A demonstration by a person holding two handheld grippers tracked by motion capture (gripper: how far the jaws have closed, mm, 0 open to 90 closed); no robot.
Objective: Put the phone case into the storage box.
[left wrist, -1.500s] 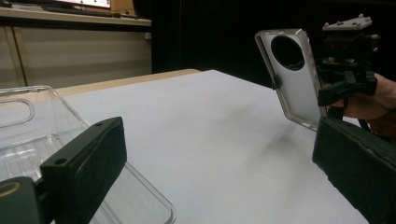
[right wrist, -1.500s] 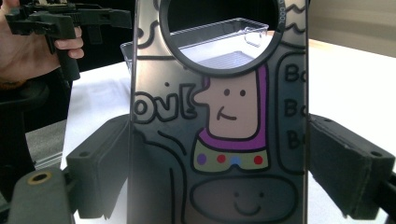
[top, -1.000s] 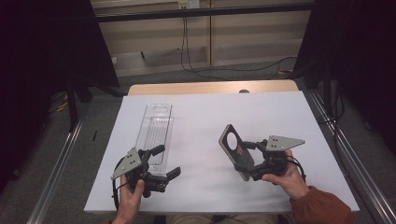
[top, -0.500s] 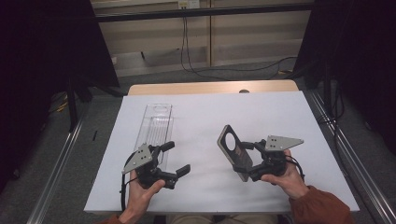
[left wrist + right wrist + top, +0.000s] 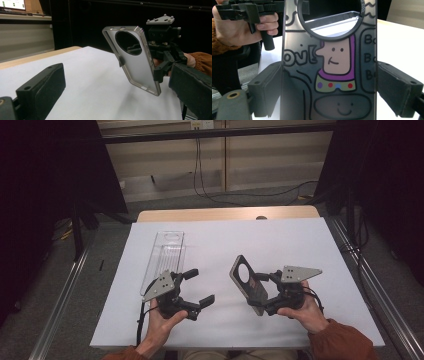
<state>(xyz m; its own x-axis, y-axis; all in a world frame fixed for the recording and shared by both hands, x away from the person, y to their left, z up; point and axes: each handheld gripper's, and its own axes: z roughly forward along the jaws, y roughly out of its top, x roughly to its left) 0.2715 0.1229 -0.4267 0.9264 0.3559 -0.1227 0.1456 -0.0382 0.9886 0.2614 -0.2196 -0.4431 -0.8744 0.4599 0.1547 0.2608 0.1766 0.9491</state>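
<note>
Translucent grey phone case [image 5: 248, 283] sits between jaws of your right gripper [image 5: 264, 292], pads pinching its two long edges; case stands tilted on edge above white table sheet [image 5: 280, 245], round camera cutout beyond jaw tips. Right gripper view: cartoon print on case face, purple collar, coloured dots between pads. Your left gripper [image 5: 196, 286] faces case from across sheet, well apart, jaws spread, nothing between them. Clear plastic tray [image 5: 165, 257] lies flat just beyond left gripper's jaws, outside gap.
</note>
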